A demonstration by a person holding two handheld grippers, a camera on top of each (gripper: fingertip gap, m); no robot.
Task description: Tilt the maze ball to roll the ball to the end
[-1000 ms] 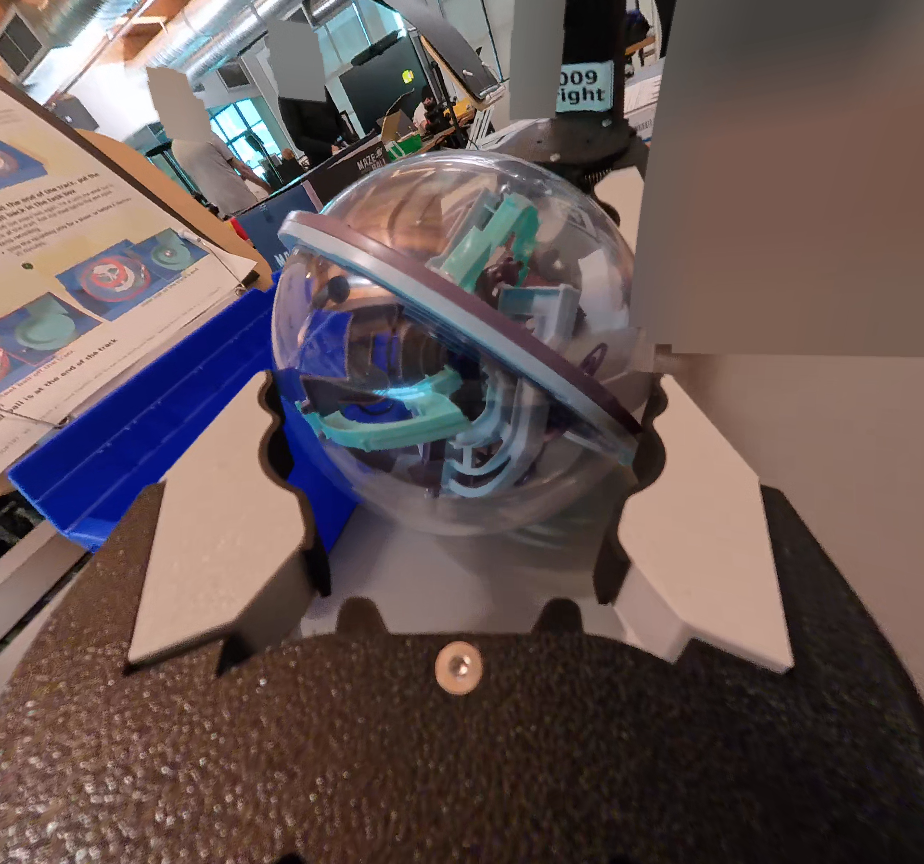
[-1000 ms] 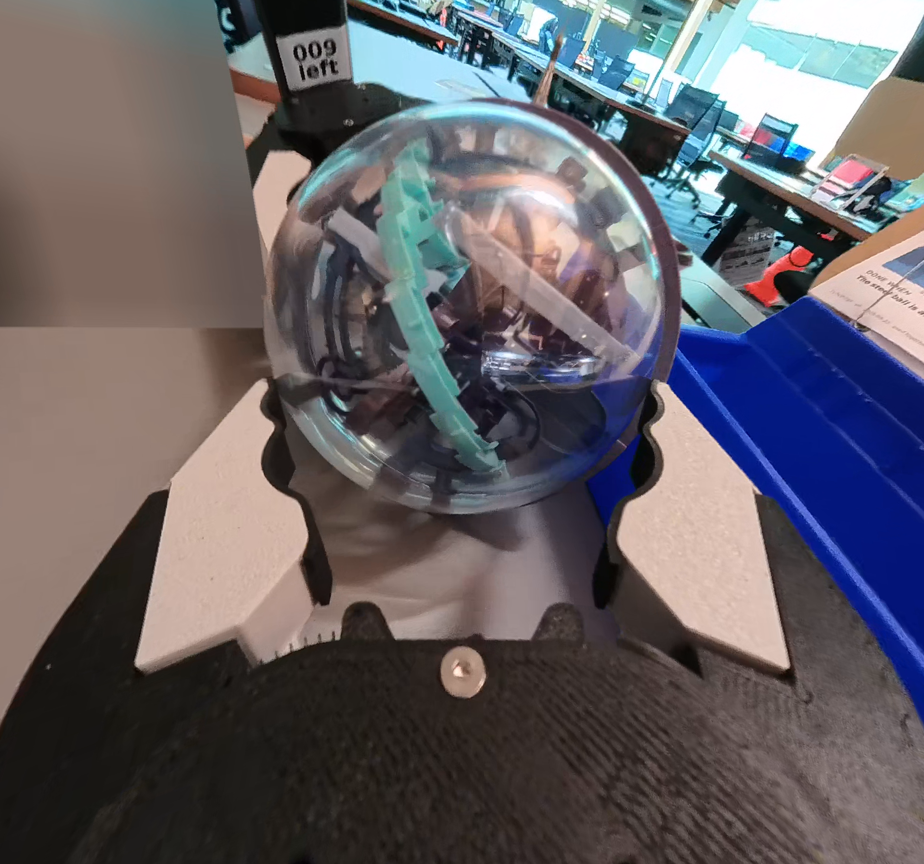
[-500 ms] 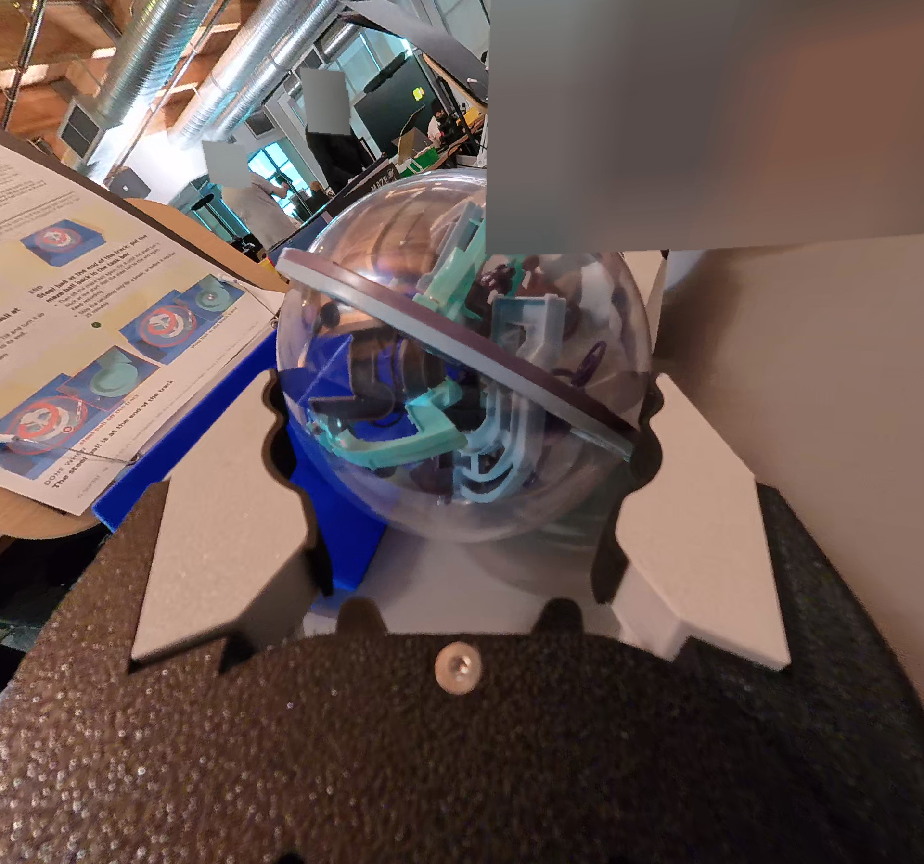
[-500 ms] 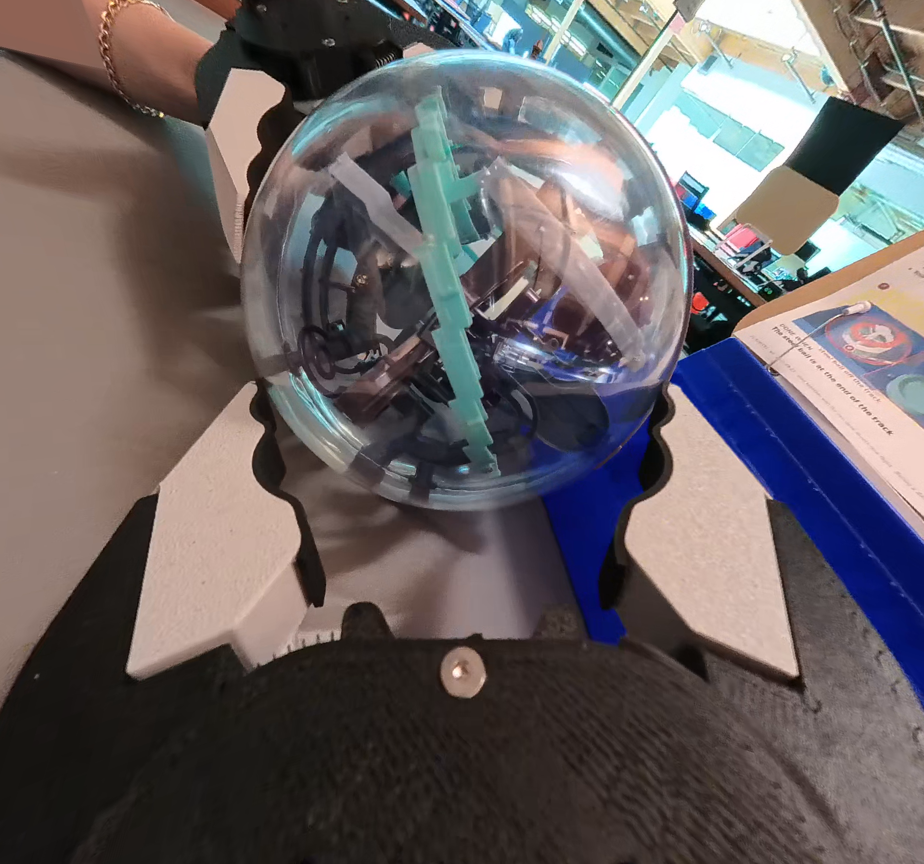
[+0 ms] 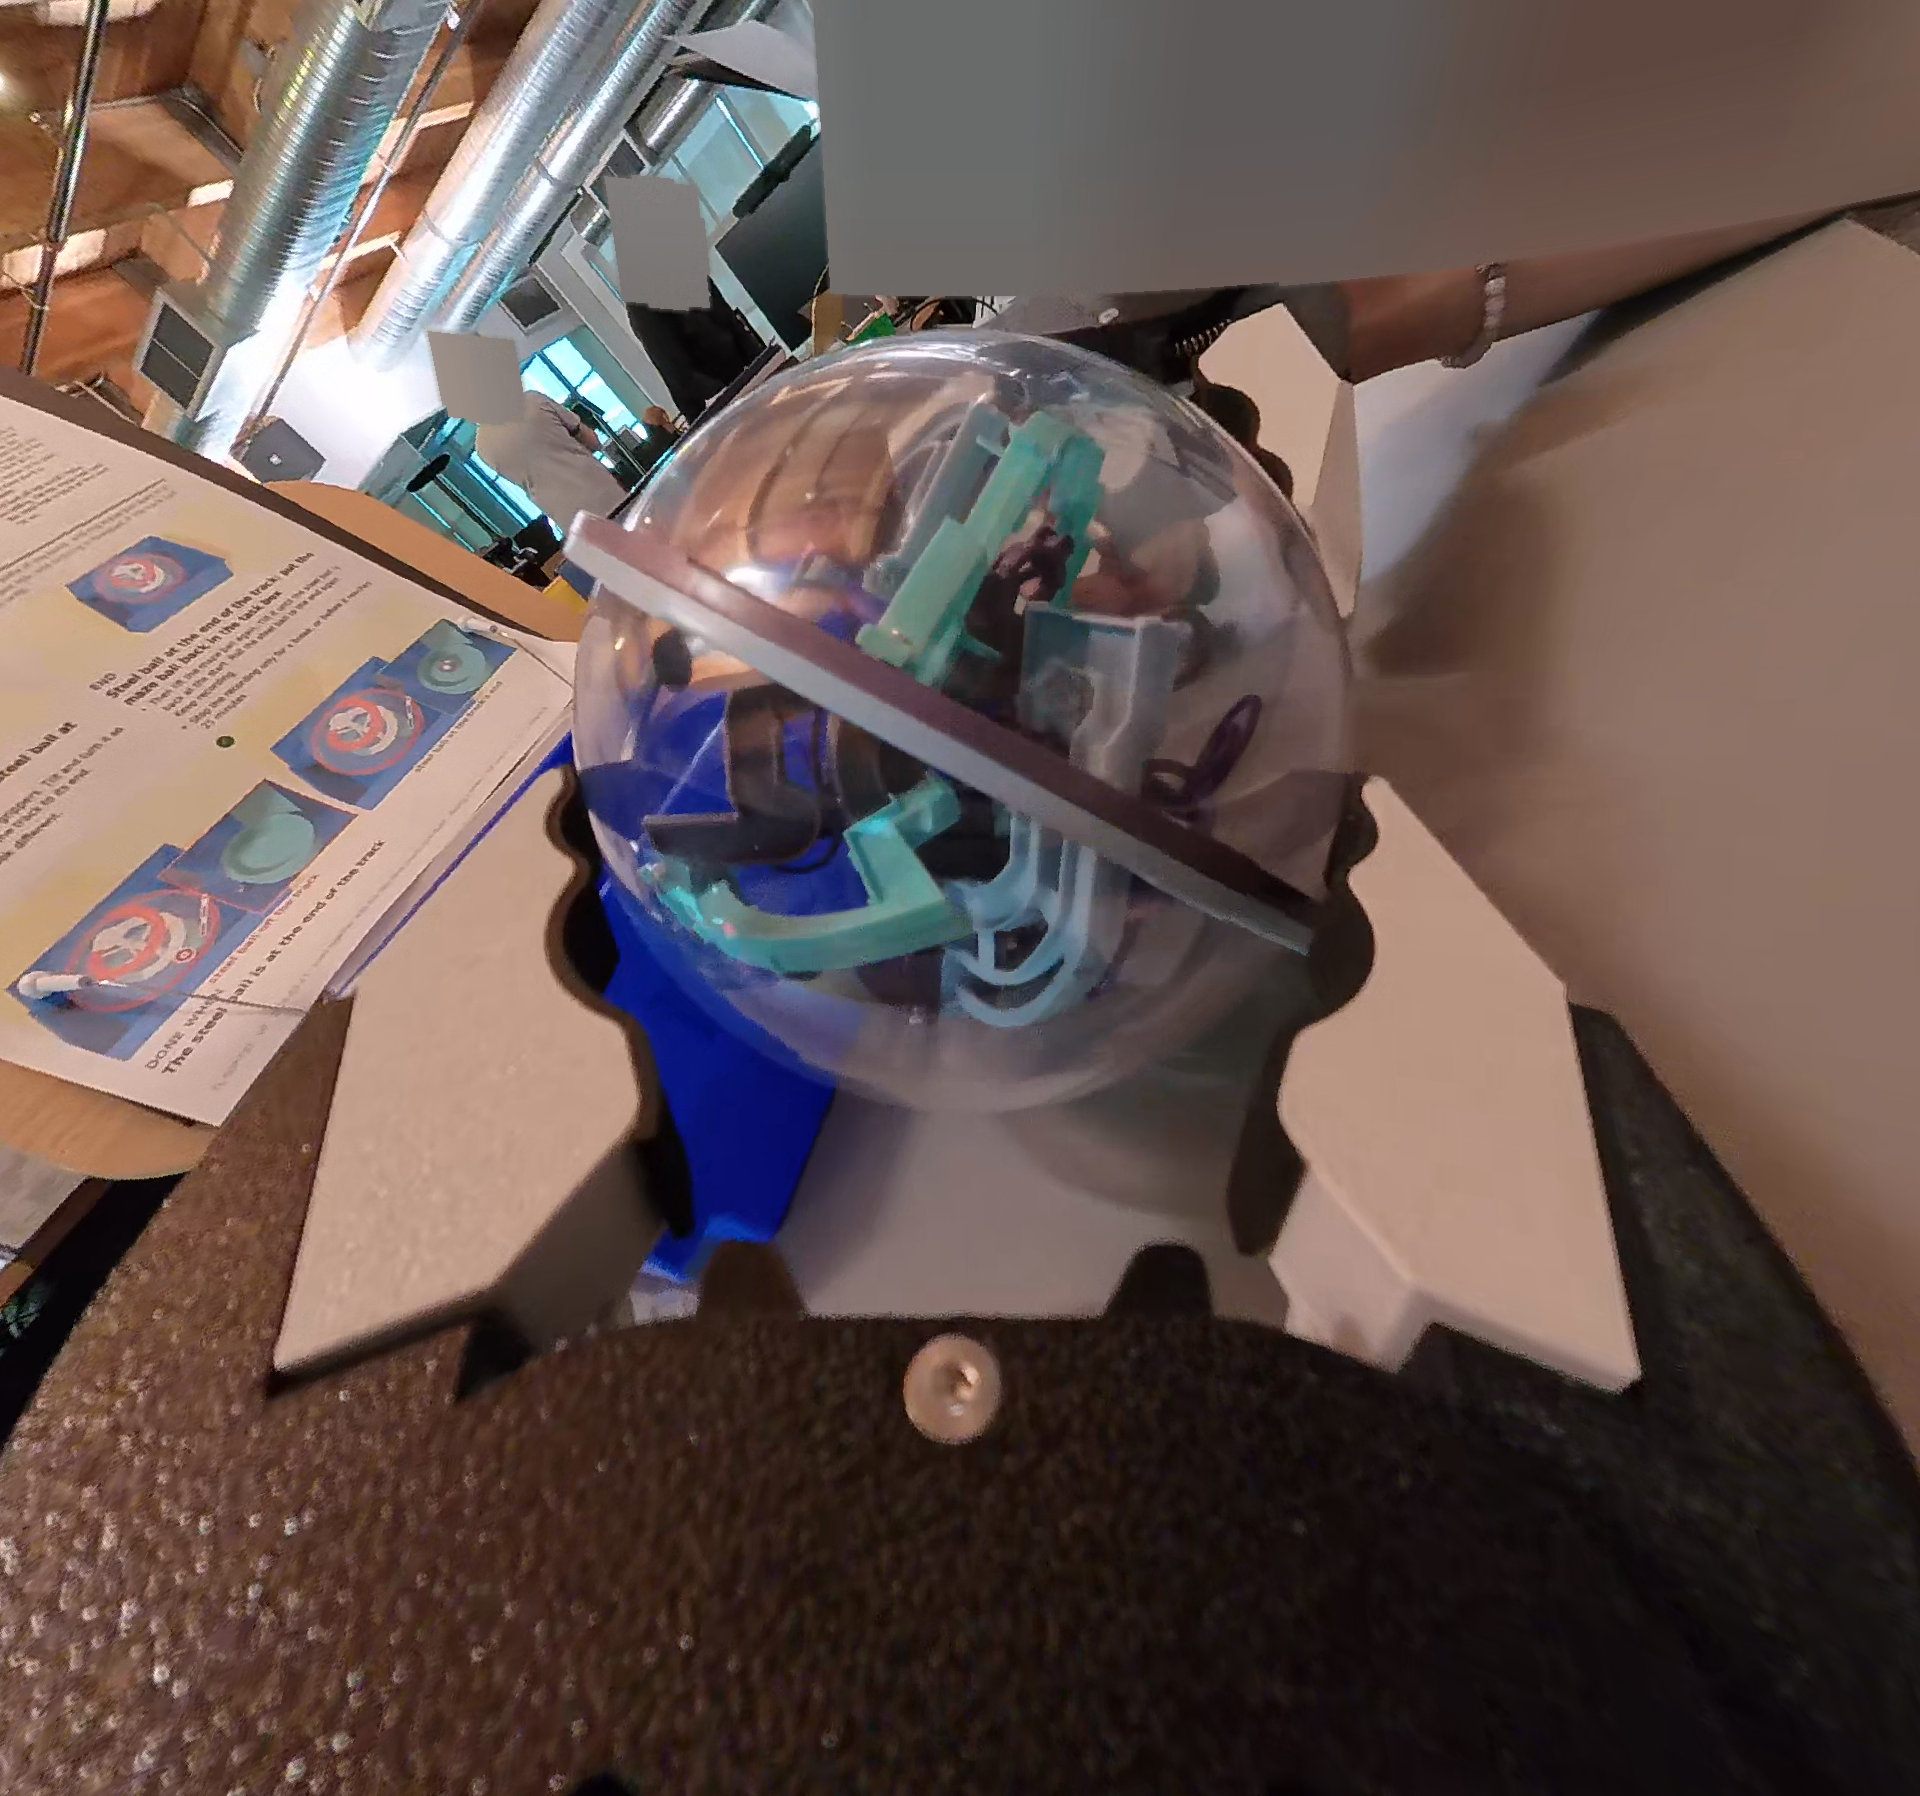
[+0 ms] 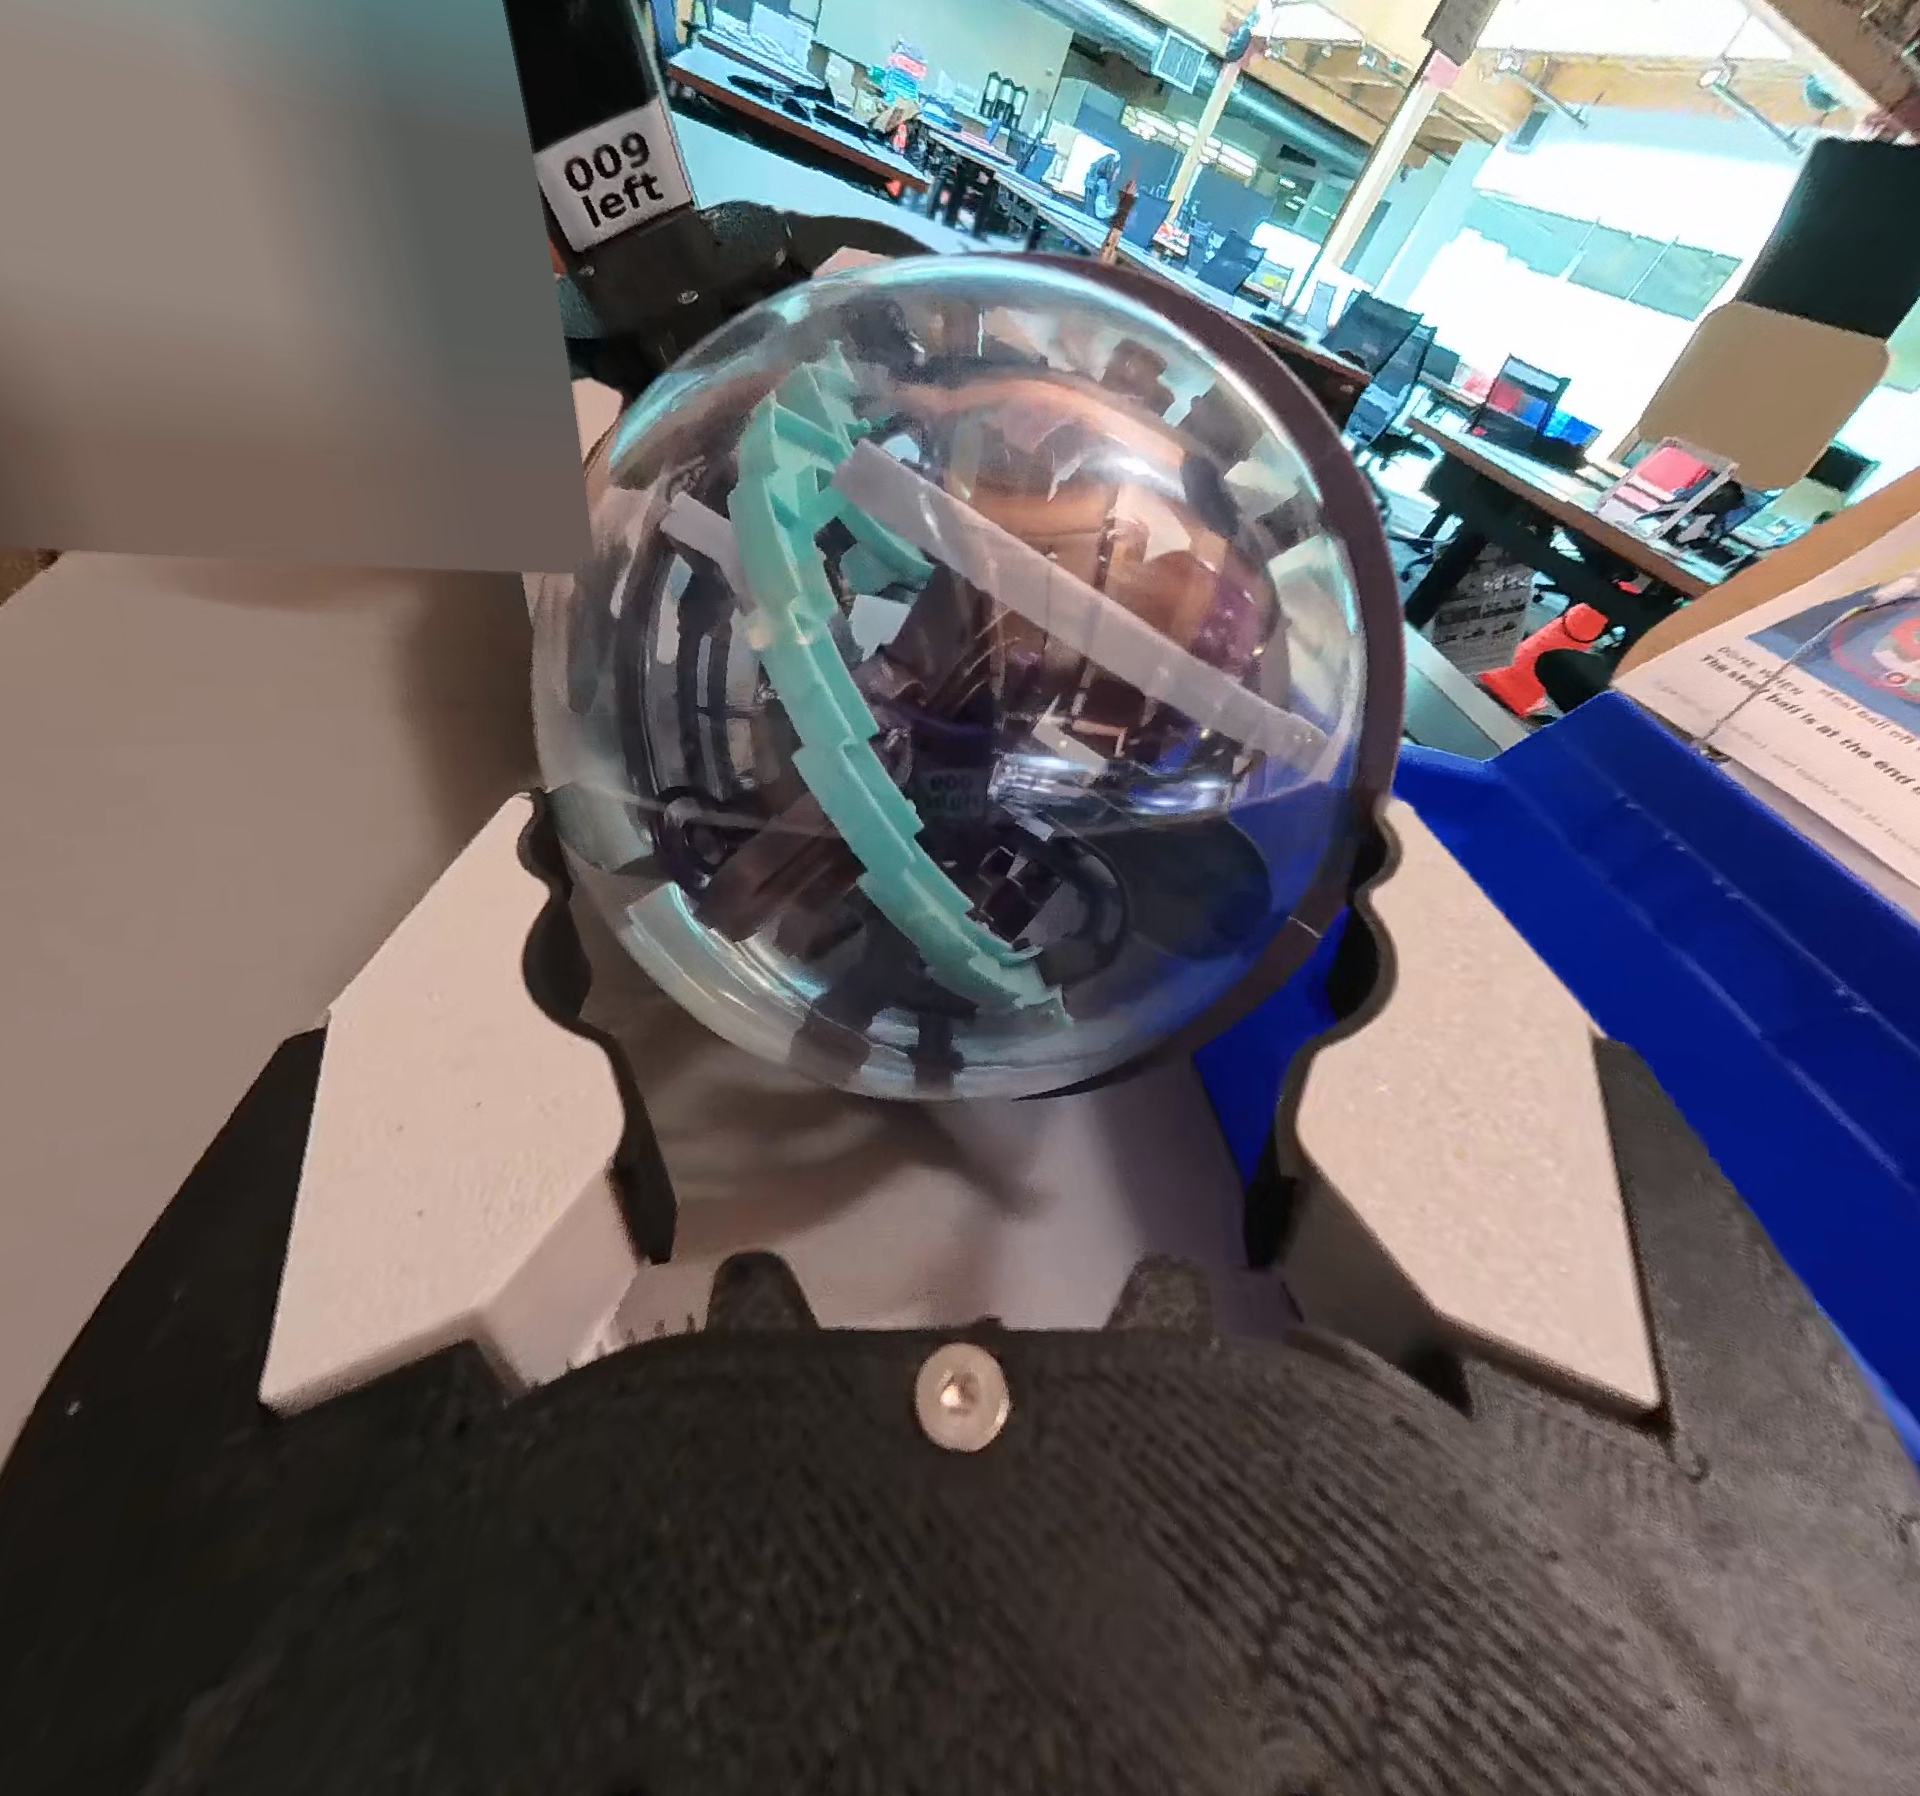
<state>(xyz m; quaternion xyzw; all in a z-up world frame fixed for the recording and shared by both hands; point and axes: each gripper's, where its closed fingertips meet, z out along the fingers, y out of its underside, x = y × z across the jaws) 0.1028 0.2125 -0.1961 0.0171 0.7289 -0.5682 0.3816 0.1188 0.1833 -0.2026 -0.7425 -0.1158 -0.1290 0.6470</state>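
Open workshop all around, with a blue bin [image 6: 1621,925] alongside. Left hand-held gripper [image 5: 961,873] and right hand-held gripper [image 6: 951,894] both clamp the maze ball [image 5: 961,718] from opposite sides, likely so it tilts steadily.

The maze ball [image 5: 961,723] is a clear plastic sphere packed with teal, pale blue, grey and dark purple tracks. A dark band [image 5: 935,723] girds its middle; in the left wrist view the band runs slantwise, high at the left and low at the right, so the sphere is tilted. In the right wrist view [image 6: 966,676] the band curves down the right side, and a notched teal track [image 6: 862,770] arcs from upper left to lower right. The small ball inside cannot be made out.
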